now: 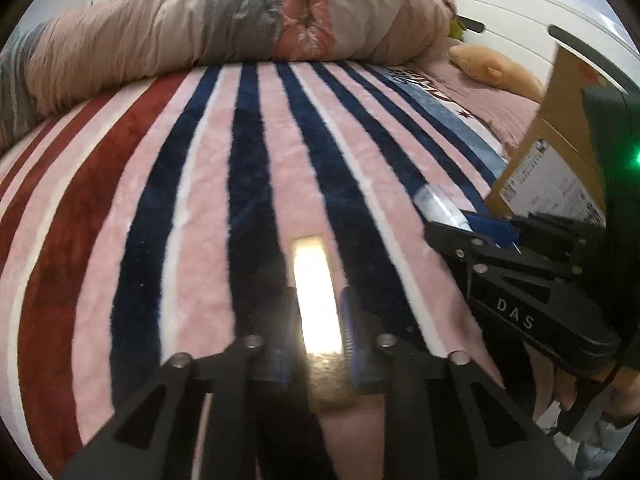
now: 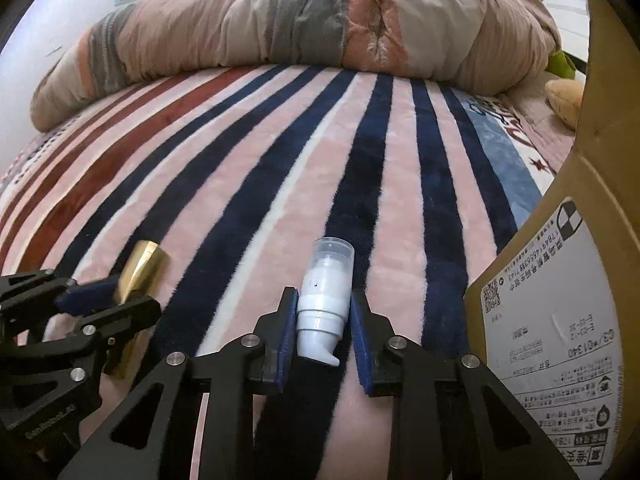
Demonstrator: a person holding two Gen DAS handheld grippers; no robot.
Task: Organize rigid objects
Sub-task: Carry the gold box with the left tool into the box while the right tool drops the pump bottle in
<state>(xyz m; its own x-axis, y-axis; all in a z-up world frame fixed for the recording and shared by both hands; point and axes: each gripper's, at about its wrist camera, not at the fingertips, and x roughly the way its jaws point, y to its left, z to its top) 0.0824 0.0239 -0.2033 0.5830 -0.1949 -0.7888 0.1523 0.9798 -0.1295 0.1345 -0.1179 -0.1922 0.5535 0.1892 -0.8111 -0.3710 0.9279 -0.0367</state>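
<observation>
Gold and glossy, the slim tube point(image 1: 318, 304) sits between the blue pads point(image 1: 352, 346) of my left gripper point(image 1: 316, 344) — jaws closed on it, I judge, low over the striped blanket point(image 1: 168, 184) on the bed. My right gripper point(image 2: 324, 332) has a small white pump bottle point(image 2: 325, 300) between its jaws, clear cap pointing away and nozzle toward me; the left pad point(image 2: 289, 332) touches it, while a sliver of gap shows on the right, so I cannot tell whether the hold is firm. The cardboard box point(image 2: 560, 320) with its printed label stands just beside my right gripper, and a rolled quilt point(image 2: 280, 28) lies across the far end of the bed.

The risks, as I read them: the polished tube could slide out lengthwise if I tilt it; the bottle, narrow at the neck, could pivot or drop onto the soft blanket and roll. With both grippers this close together — and the box wall so near — a hurried swing could knock one object against the other or clip the cardboard.
</observation>
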